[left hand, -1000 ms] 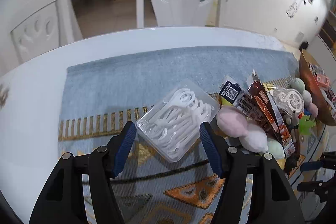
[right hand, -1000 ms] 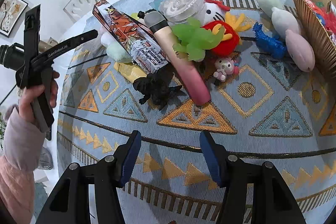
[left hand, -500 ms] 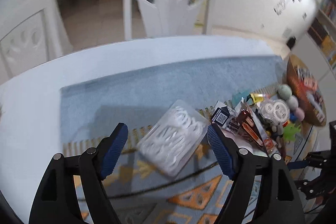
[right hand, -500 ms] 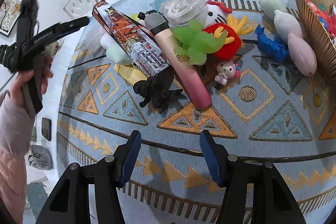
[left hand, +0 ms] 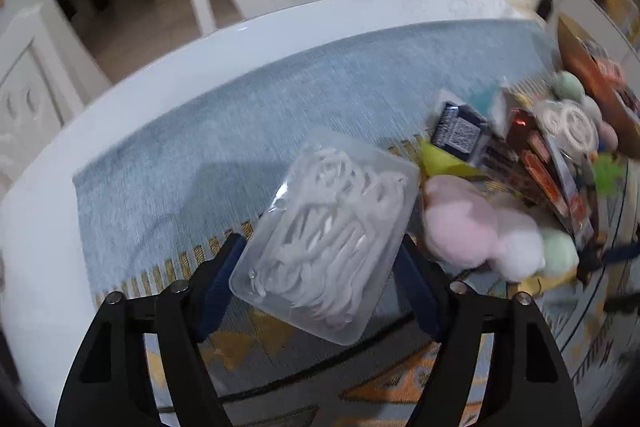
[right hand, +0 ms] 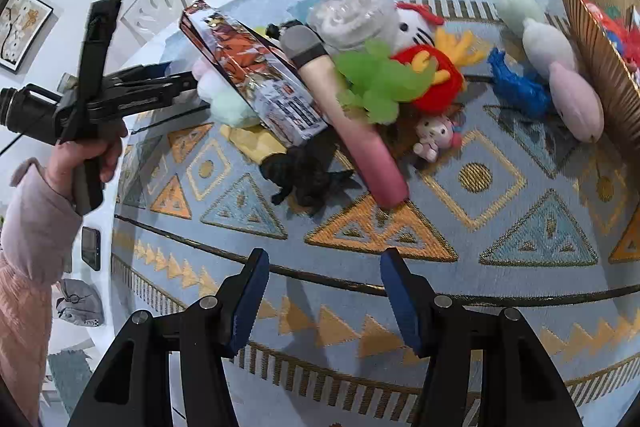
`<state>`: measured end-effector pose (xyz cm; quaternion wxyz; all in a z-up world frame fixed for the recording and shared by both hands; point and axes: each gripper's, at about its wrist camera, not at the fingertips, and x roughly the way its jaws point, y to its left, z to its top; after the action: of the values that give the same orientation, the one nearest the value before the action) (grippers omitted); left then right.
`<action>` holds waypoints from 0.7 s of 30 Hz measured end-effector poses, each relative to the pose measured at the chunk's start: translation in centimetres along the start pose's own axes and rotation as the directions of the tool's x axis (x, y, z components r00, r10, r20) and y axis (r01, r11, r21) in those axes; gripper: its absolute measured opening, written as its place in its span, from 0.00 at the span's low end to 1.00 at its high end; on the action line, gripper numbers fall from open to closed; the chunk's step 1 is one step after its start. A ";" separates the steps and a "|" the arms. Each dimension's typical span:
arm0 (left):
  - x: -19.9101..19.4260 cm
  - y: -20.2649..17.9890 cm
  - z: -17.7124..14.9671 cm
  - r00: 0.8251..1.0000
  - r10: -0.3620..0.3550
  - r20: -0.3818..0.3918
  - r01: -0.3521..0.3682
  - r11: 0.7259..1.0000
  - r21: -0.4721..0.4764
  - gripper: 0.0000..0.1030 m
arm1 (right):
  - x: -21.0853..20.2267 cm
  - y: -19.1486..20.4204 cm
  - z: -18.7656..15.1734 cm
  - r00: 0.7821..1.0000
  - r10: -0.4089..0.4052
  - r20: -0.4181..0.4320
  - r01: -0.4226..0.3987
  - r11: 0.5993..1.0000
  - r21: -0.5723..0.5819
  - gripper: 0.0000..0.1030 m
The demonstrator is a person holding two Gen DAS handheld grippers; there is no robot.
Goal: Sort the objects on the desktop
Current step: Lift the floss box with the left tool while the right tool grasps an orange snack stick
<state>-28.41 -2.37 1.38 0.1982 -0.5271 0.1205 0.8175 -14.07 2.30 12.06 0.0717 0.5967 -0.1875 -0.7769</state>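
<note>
The left hand-held gripper pinches a clear box of floss picks beside the toy pile (right hand-held gripper spread, empty).

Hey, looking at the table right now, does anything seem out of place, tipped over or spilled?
Nothing spilled or damaged. The toys lie jumbled in a pile, with the pink toy microphone on its side among them. The clear box of floss picks sits tilted between the left gripper fingers.

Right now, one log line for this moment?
left tool: shut on floss box, lifted | right tool: open, over mat | toy pile: unsorted
</note>
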 end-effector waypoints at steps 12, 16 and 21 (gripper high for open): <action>-4.8 -1.0 -6.4 0.997 -0.017 0.081 0.035 0.973 -0.229 0.57 | -1.2 4.3 5.6 0.985 0.057 0.164 -0.025 0.981 -0.191 0.55; -6.7 -1.5 -10.4 0.994 -0.039 0.105 0.071 0.942 -0.327 0.56 | -0.2 5.9 7.3 0.987 0.055 0.154 -0.012 0.964 -0.265 0.44; -8.2 -3.6 -14.6 0.988 -0.065 0.143 0.118 0.907 -0.403 0.56 | 1.4 5.3 9.5 0.986 -0.009 0.164 0.045 0.975 -0.217 0.41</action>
<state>-11.93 -6.73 2.87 0.1284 -0.5092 -0.0916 0.8460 -24.13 -1.05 14.88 0.1111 0.5225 -0.0973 -0.8398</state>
